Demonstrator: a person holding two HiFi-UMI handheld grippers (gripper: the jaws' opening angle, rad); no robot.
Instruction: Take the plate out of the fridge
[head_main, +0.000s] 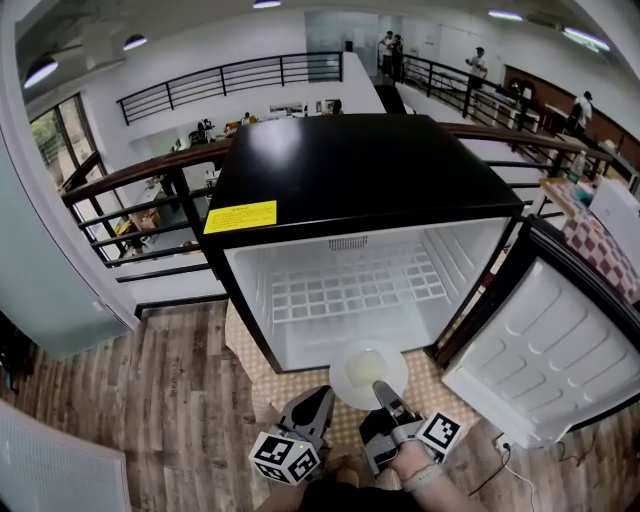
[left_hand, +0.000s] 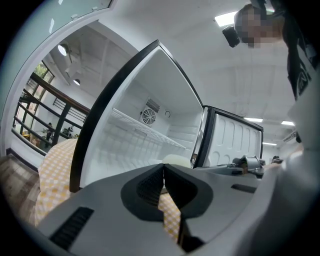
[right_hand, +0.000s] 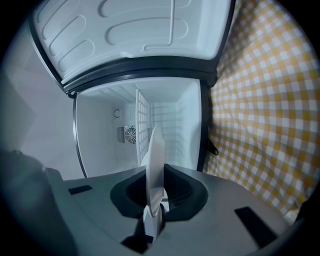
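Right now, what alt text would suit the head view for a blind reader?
Seen from above, the right gripper holds a pale round plate by its rim at the mouth of a small black fridge, door open to the right. The left gripper sits beside it, shut and empty, over a yellow checked cloth.
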